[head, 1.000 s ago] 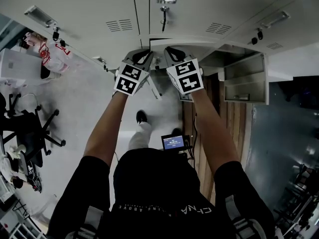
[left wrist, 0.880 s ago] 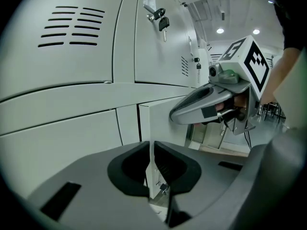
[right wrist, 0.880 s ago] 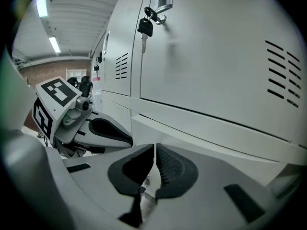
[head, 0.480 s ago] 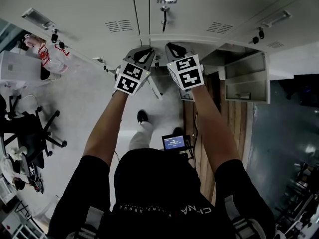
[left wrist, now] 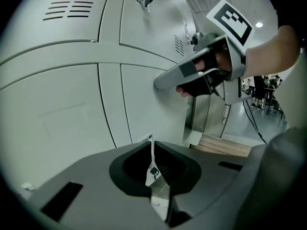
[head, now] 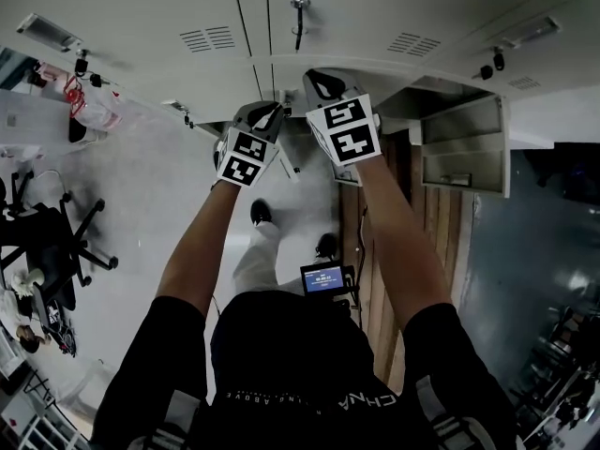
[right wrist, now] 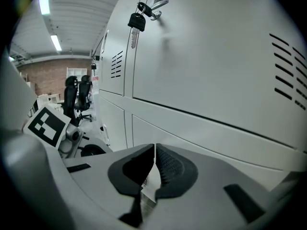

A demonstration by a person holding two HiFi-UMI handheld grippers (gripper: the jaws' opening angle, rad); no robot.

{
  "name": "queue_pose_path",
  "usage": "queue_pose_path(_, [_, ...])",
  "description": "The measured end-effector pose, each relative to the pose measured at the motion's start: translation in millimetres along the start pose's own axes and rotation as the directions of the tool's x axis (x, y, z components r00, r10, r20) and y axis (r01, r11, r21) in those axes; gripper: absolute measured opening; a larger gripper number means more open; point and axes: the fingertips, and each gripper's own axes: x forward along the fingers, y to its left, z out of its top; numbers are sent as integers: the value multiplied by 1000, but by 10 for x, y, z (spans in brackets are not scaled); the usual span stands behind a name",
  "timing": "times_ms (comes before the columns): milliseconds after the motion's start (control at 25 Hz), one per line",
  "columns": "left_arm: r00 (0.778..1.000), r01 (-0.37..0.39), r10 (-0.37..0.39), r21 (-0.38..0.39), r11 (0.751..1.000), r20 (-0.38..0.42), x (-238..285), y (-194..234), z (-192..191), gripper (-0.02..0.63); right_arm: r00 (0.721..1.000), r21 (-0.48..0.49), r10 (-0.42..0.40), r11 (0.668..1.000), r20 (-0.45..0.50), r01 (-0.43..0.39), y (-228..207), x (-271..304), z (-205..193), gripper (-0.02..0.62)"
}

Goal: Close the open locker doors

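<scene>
My left tongs (left wrist: 152, 153) and right tongs (right wrist: 154, 163) are both pressed together with nothing between them. Their tips point at the lower locker door (left wrist: 144, 104), and the right tip touches it near its free edge. To do this well, I judge I should push flat and steady at that edge until the door sits flush. The open locker (head: 459, 148) stands just to my right. It has a shelf (head: 461, 160) inside, and I cannot make out anything on it. A key (right wrist: 135, 18) hangs in the upper door's lock.
</scene>
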Motion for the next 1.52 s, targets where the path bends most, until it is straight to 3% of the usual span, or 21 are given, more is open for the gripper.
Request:
queue_pose_path(400, [998,-60,60,-2,998,5,310,-295,-539,21,995,-18,4,1000,99,-2,-54,37,-153,38])
queue_pose_path(840, [988,-151,152,64,986,-8,584,-397,-1025,23,981,-58,3,998,192,8,-21,115,-321,38])
queue_pose_path(960, [981,-191,193,87,978,-12,705,-367,-1152,26,981,-78,10,997,194,5,14,174,-422,38])
queue_pose_path(1080, [974,-227,228,109,968,0,836,-319,-1190,97,980,-100,5,995,198,15,-9,234,-546,38])
queue_pose_path(1360, [945,-324,327,169,931,6,1068,-199,-1288,97,978,-95,32,995,204,-12,4,337,-730,38])
queue_pose_path(1520, [943,-324,333,208,923,-7,1186,-205,-1298,97,977,-98,42,995,210,-22,-4,356,-756,38])
